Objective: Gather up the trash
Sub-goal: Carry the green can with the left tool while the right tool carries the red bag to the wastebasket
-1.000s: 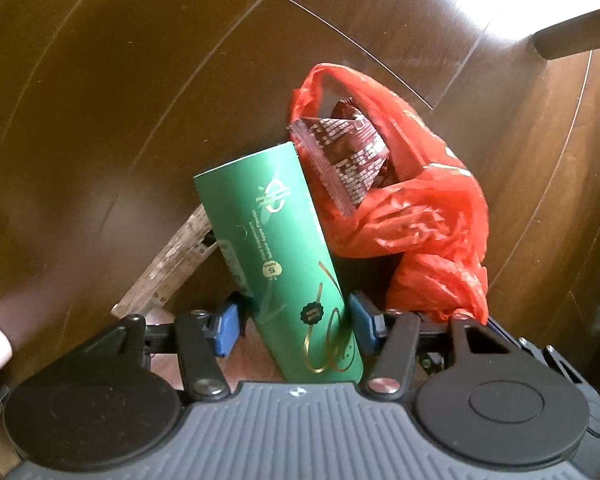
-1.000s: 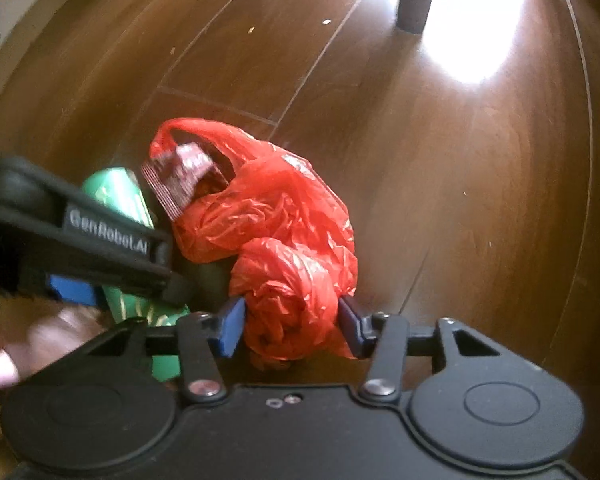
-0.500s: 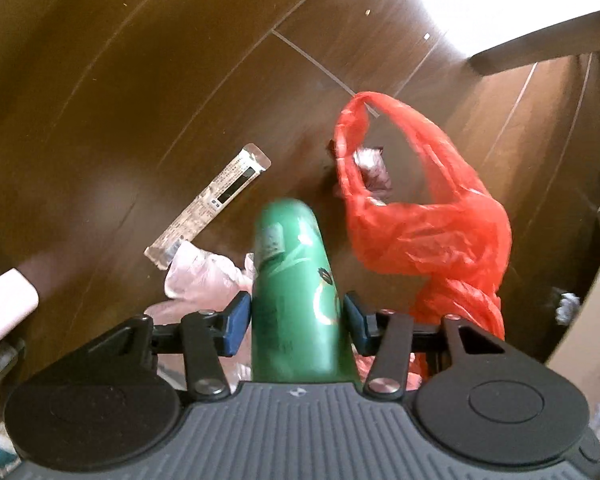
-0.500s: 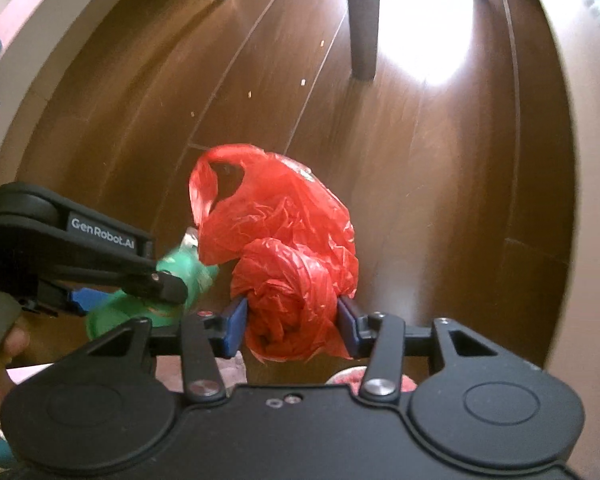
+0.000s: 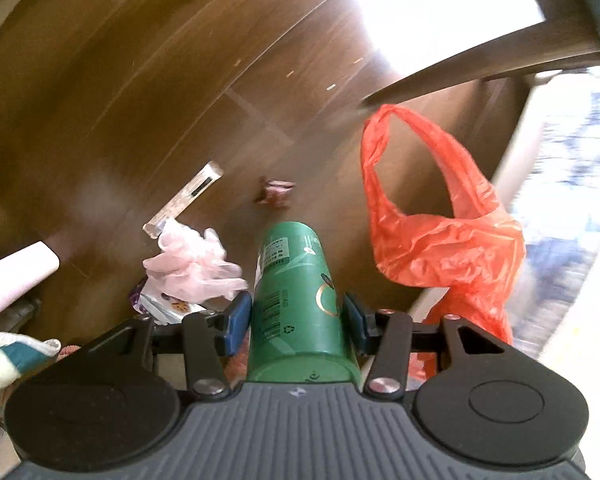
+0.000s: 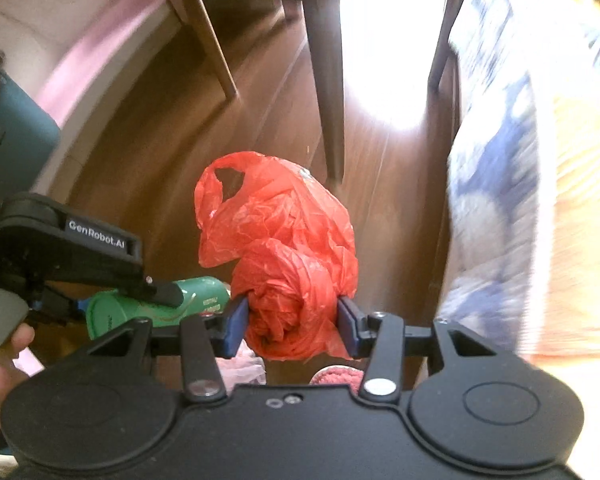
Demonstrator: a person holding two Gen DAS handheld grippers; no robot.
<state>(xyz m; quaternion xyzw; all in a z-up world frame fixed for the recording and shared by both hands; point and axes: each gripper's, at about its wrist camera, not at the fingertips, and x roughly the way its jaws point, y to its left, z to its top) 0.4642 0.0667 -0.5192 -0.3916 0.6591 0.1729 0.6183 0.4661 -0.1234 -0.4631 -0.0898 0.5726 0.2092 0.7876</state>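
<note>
1. The left gripper [image 5: 296, 320] is clamping the green tube [image 5: 300, 300] above the floor.
2. The right gripper [image 6: 294, 320] is pinching the red bag [image 6: 284, 248], whose mouth probably needs widening before the tube goes in.

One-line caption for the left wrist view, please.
Left gripper clamps a green tube above a wood floor littered with wrappers, beside a hanging red bag.

A lived-in home room. Dark wooden plank floor [image 5: 148, 92], tapered wooden furniture legs [image 6: 327, 80], and a patterned fabric [image 6: 496, 168] hanging alongside.
</note>
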